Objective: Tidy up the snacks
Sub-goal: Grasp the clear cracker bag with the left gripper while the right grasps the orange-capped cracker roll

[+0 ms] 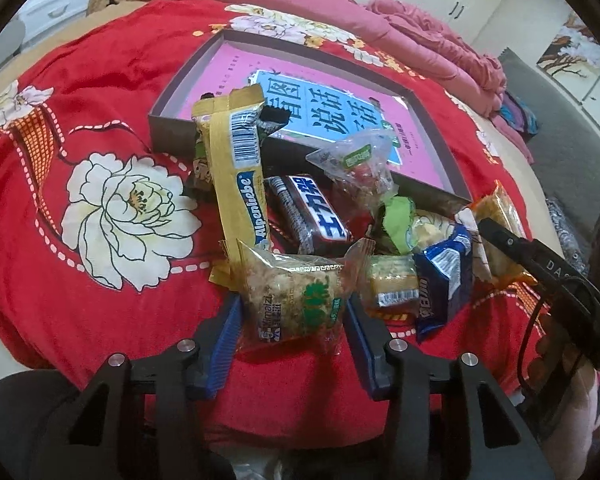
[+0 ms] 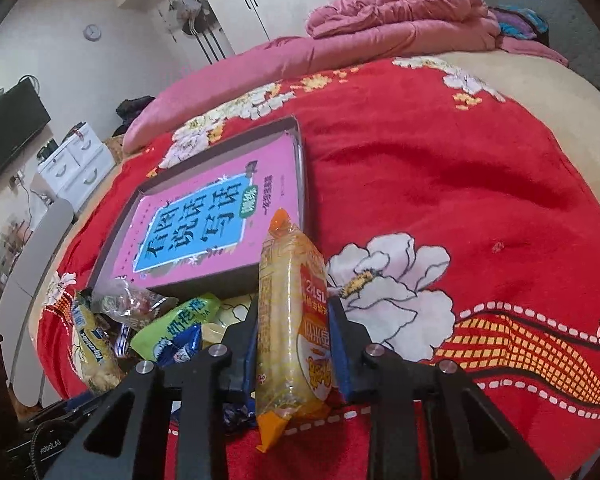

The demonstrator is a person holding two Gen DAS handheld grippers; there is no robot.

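Observation:
A pile of snack packs lies on the red flowered blanket in front of a shallow grey box lined with a pink and blue sheet. My left gripper is shut on a clear rice-cracker pack at the near edge of the pile. Behind it lie a yellow Alpenliebe pack, a brown chocolate bar and a blue pack. My right gripper is shut on a long yellow-orange snack pack, held upright next to the box. The right gripper also shows in the left wrist view.
Folded pink quilts lie at the far side of the bed. A white drawer unit and a dark television stand by the left wall. The red blanket stretches to the right of the box.

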